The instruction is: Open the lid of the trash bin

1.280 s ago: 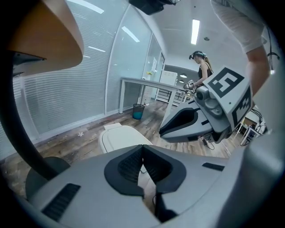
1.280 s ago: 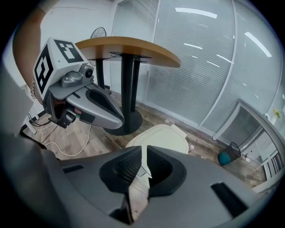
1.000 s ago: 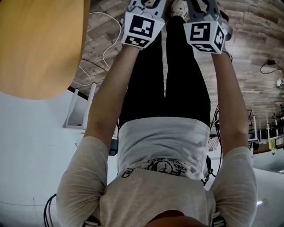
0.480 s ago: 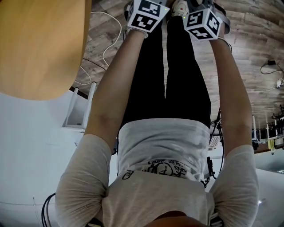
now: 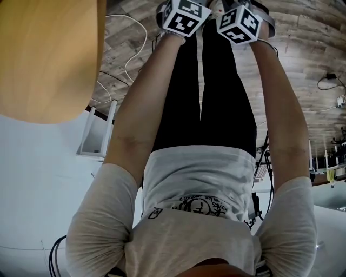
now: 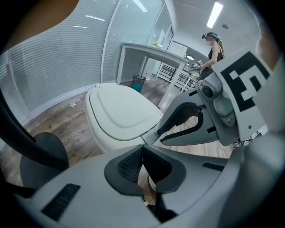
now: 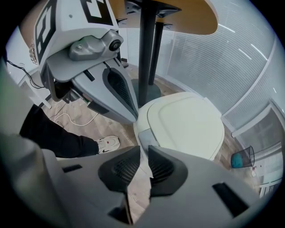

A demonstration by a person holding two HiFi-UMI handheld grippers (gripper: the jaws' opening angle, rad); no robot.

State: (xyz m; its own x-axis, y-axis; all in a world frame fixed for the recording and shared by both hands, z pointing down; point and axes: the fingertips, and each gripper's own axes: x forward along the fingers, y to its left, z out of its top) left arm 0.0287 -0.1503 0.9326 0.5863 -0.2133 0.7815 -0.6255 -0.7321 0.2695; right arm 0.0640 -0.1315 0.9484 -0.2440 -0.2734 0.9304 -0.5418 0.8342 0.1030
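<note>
A white trash bin point(image 6: 122, 116) with its flat lid point(image 6: 126, 107) down stands on the wood floor just ahead of both grippers. The right gripper view shows the same bin point(image 7: 187, 122) with the lid point(image 7: 191, 119) closed. My left gripper point(image 6: 142, 149) is shut and empty, a short way in front of the bin. My right gripper point(image 7: 144, 149) is shut too, holding nothing, aimed at the bin's near rim. In the head view only the marker cubes of the left gripper point(image 5: 185, 15) and the right gripper point(image 5: 238, 24) show at the top edge; the bin is out of frame.
A round wooden table point(image 5: 48, 54) on a black pedestal point(image 7: 147, 53) stands close beside the bin. White cables point(image 5: 130, 48) lie on the floor. My shoe point(image 7: 107, 143) is near the bin. A teal mesh basket point(image 7: 242, 158) and blinds-covered glass walls lie beyond.
Both grippers have moved forward, toward the top edge of the head view, and come closer to each other. Their jaws look unchanged.
</note>
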